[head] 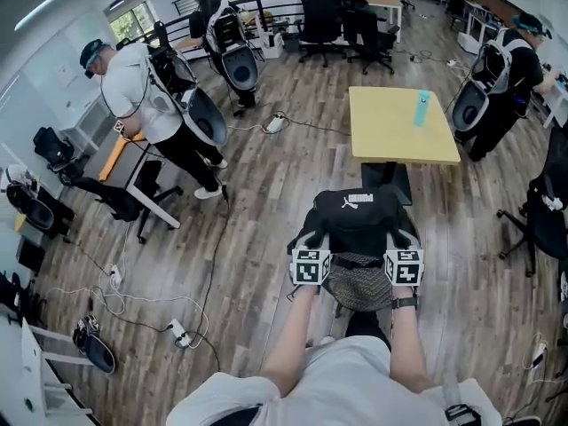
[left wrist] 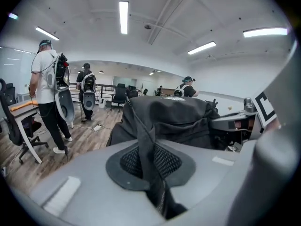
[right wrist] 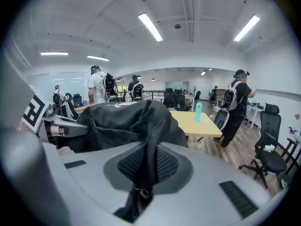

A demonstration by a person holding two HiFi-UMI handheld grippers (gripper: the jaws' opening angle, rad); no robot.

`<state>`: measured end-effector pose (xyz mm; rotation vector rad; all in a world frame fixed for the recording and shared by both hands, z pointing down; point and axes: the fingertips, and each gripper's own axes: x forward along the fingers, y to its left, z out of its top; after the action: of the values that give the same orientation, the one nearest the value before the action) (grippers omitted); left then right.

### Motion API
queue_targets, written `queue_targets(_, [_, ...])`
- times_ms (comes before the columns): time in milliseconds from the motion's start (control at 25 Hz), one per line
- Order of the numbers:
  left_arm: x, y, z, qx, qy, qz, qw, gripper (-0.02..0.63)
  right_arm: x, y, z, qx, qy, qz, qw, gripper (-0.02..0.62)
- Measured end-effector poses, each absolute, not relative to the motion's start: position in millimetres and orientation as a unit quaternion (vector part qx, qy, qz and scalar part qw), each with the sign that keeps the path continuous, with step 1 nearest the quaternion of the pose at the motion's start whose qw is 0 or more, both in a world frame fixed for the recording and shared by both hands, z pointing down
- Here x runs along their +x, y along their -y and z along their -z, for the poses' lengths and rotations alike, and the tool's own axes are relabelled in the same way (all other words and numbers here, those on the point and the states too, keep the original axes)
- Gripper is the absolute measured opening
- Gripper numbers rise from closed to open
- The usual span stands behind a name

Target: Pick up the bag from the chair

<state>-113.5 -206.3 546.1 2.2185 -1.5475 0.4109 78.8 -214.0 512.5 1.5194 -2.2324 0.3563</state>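
Nearest the lens, the left gripper [left wrist: 153,173] is seen clamped on a black strap [left wrist: 146,142] of the bag [left wrist: 171,117]; the strap is pinched between the closed jaws and runs up to the bag just beyond them. The right gripper [right wrist: 141,182] is likewise closed on another strap of the same bag, with the cloth gathered tight between its jaws.

In the head view the black bag is found at the middle of the scene, on the chair [head: 359,291]. It covers the far part of the chair, and the grey mesh seat is left showing on the near side. The two grippers are held at the bag's near edge, one at its left and one at its right, on the person's outstretched forearms [head: 297,344]. Whether the bag is resting fully on the seat cannot be told.

Beyond the bag, far and slightly right, a yellow counter [head: 390,136] is set, with a teal bottle [head: 422,107] standing upright on it. A person in a white shirt [head: 142,91] is seen at the far left beside a desk, and another person [head: 515,69] at the far right. Cables and a power strip [head: 180,333] are spread over the wooden floor [head: 257,185] at the near left.
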Motion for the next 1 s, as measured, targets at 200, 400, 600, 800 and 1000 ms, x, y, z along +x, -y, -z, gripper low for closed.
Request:
queue_targets(200, [-142.0,199.8,-497.8,0.796,0.570,-0.107,0.175,0.035,50.1,208.8,-462.3,0.546,0.814,-0.083,0.180,0.035])
queue_targets(400, [-155.6,194.0,-440.4,0.801,0.580,-0.073,0.128,0.035,37.6,200.0,-408.3,0.553,0.820,-0.040,0.144,0.034])
queue_targets(600, [-153.5,186.5,-396.7,0.805,0.586,-0.043,0.084,0.035,39.5,189.6,-366.0,0.562,0.819,-0.004,0.112,0.034])
queue_targets(800, [-146.4,172.9,-362.2,0.812,0.582,-0.013,0.053,0.035,47.6,171.4,-330.5,0.572,0.817,0.032,0.071,0.035])
queue_targets(1000, [-135.9,162.5,-340.5,0.817,0.576,0.004,0.033,0.035,57.9,158.5,-308.4,0.582,0.810,0.056,0.050,0.034])
